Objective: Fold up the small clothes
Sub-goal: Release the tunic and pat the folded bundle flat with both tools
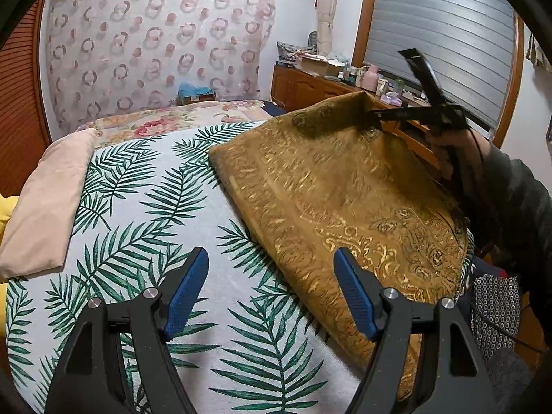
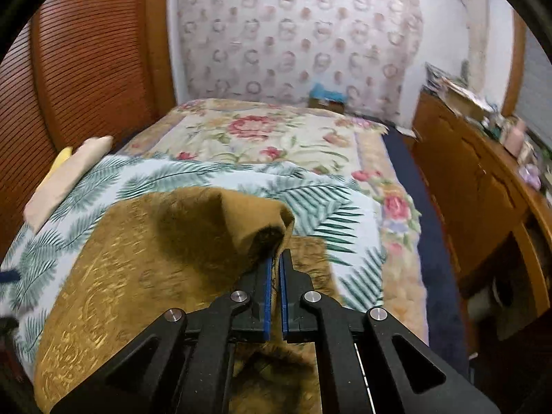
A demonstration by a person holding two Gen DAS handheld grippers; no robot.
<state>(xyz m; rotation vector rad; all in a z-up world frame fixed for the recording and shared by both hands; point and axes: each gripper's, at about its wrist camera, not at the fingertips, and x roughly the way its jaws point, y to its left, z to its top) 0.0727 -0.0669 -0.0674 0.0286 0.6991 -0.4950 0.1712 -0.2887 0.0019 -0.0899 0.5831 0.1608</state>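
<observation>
A golden-brown patterned cloth (image 1: 345, 200) lies on the palm-leaf bedspread (image 1: 138, 207), its far right corner lifted. My left gripper (image 1: 270, 258) is open and empty, low over the bedspread beside the cloth's near left edge. My right gripper (image 2: 276, 258) is shut on the cloth's (image 2: 138, 258) corner and holds it raised above the bed; it also shows in the left wrist view (image 1: 374, 114) at the far right. The rest of the cloth drapes down from that corner.
A beige pillow (image 1: 48, 203) lies at the bed's left edge. A floral quilt (image 2: 276, 138) covers the far bed. A wooden dresser (image 2: 483, 186) with clutter stands on the right, a wooden louvred door (image 2: 86, 69) on the left.
</observation>
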